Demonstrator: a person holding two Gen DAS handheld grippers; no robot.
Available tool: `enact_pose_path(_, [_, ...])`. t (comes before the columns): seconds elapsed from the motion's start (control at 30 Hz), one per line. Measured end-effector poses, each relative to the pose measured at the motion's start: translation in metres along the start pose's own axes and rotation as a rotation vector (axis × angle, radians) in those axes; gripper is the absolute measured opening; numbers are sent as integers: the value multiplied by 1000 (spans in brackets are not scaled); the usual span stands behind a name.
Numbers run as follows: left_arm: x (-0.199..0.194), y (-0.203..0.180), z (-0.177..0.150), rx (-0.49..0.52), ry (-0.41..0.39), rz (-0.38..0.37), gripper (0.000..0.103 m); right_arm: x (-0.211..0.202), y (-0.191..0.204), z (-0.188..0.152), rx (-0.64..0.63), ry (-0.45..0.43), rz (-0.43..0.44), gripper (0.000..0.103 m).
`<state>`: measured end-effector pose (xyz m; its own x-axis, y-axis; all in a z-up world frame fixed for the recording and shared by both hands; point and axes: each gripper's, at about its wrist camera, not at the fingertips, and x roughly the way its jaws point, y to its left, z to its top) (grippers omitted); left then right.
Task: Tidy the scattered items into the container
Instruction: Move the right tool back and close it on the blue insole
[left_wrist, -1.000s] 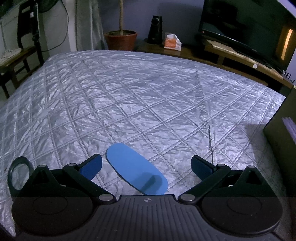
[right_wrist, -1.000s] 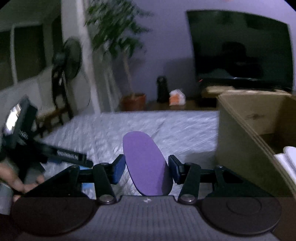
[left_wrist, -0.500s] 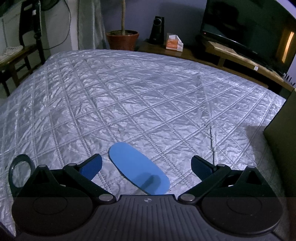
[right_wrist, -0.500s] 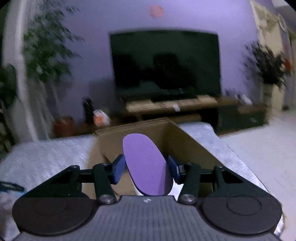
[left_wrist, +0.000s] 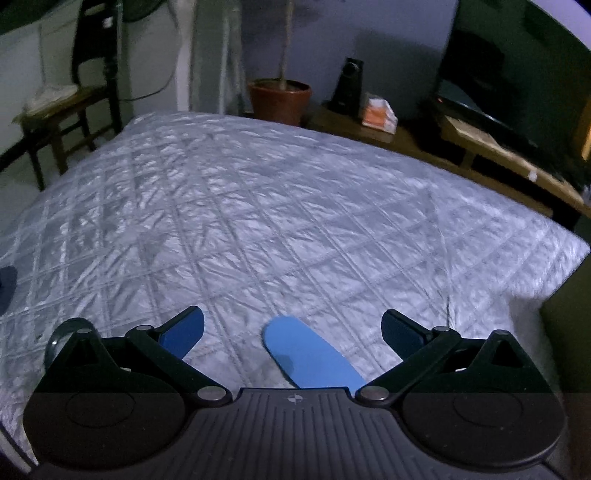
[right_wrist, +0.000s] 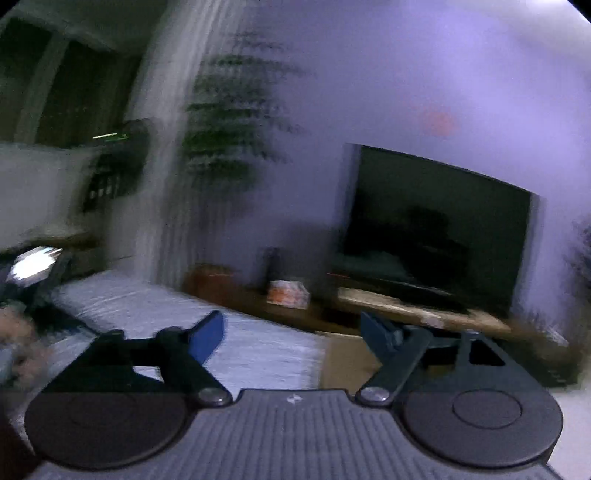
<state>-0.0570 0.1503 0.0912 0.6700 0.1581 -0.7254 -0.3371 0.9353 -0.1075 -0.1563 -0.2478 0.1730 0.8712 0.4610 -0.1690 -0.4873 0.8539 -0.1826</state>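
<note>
Presently listed, surroundings first. Quilted silver bedspread (left_wrist: 280, 206): covers the whole work surface, nothing lying on its open middle. Terracotta plant pot (left_wrist: 279, 96): beyond the far edge, with a dark speaker (left_wrist: 347, 85) and an orange-and-white tissue box (left_wrist: 378, 114) on a low wooden bench (left_wrist: 491, 162) to its right. Television (right_wrist: 439, 225): dark screen against the wall, above that bench. Wooden chair (left_wrist: 62, 122): far left, off the bed.

Cardboard box (right_wrist: 349, 363): brown, only a blurred strip of it visible behind the right gripper's fingers; its contents cannot be told.

Blue oval piece (left_wrist: 312, 358): flat on the bedspread, between the fingers of the left gripper (left_wrist: 291, 330) and touching neither; its near end runs under the gripper body.

Left gripper: jaws spread wide, nothing pinched.

Right gripper (right_wrist: 291, 334): jaws have just been opening, now spread, nothing between them; view heavily blurred.
</note>
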Motion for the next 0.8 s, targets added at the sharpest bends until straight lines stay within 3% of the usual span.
enact_pose_path(0.1, [-1,11,5,-33,-3,8,103,41,50,-14,-18,94,164,76])
enact_pose_path(0.13, [-1,14,6,-41,-4,12,103,60,64,-23,-10,130,216,70])
enact_pose_path(0.23, [-3,23,9,-63,-10,22,103,111,99,-50,8,246,321,63])
enact_pose_path(0.33, [-6,32,11,-78,-22,36,103,158,121,-67,46,318,407,62])
enact_pose_path(0.53, [-6,41,15,-103,-25,34,103,227,149,-80,21,390,465,62])
enact_pose_path(0.8, [-6,39,16,-90,-25,24,103,254,174,-97,-48,486,477,60])
